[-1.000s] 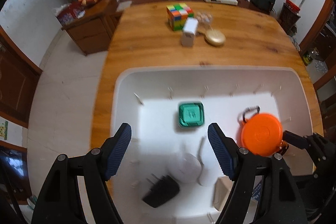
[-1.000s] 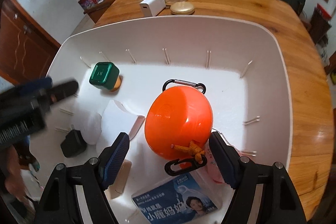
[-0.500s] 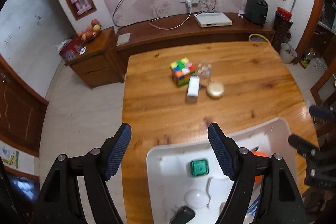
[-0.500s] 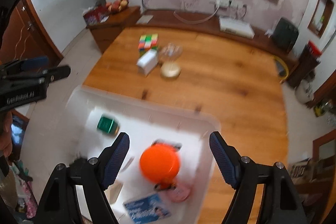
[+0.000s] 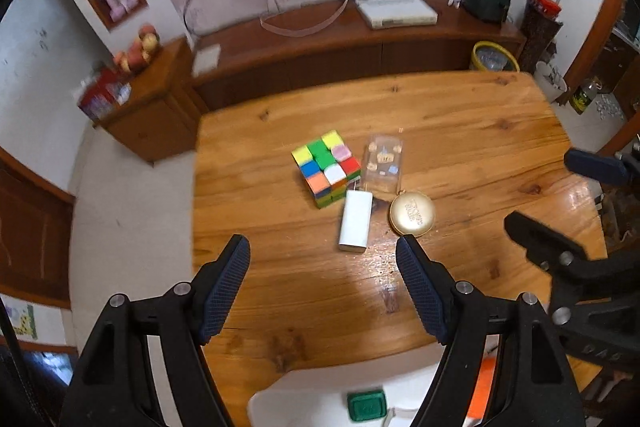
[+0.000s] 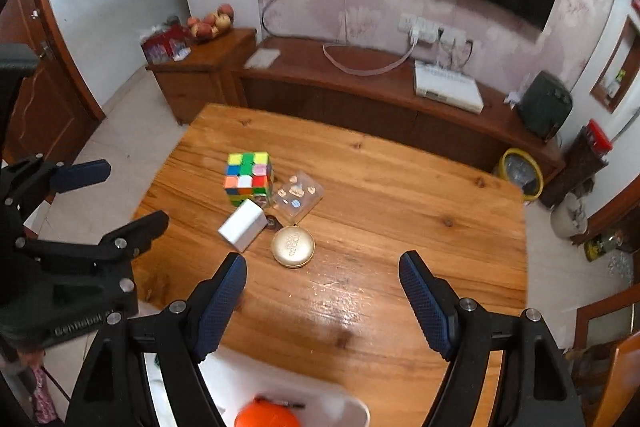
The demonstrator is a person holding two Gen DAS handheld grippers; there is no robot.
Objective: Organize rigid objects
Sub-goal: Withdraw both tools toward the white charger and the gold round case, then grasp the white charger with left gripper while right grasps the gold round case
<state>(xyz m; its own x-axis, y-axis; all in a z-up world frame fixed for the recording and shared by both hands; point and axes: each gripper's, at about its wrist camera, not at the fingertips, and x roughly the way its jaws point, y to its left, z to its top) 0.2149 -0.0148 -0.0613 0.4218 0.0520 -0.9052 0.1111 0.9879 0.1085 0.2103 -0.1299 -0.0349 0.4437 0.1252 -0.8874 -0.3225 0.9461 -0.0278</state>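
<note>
On the wooden table (image 5: 460, 155) sit a colourful puzzle cube (image 5: 326, 167), a white rectangular block (image 5: 355, 221), a round gold case (image 5: 412, 214) and a clear plastic box (image 5: 383, 163), grouped together. They also show in the right wrist view: cube (image 6: 249, 178), white block (image 6: 243, 225), gold case (image 6: 293, 247), clear box (image 6: 298, 195). My left gripper (image 5: 322, 291) is open and empty, held high above the table's near part. My right gripper (image 6: 322, 303) is open and empty too. A white bin (image 5: 304, 387) lies below, holding a green box (image 5: 366, 405) and an orange round case (image 6: 266, 413).
A wooden sideboard (image 5: 320, 43) runs along the far wall with a white device (image 5: 396, 11) and cables. A side cabinet (image 5: 152, 95) with fruit stands at the left. A yellow-rimmed bucket (image 5: 495, 57) sits on the floor at the table's far right.
Both grippers have risen out of the white bin and tilted forward, so the bin has dropped to the bottom edge and the cluster on the table is now central.
</note>
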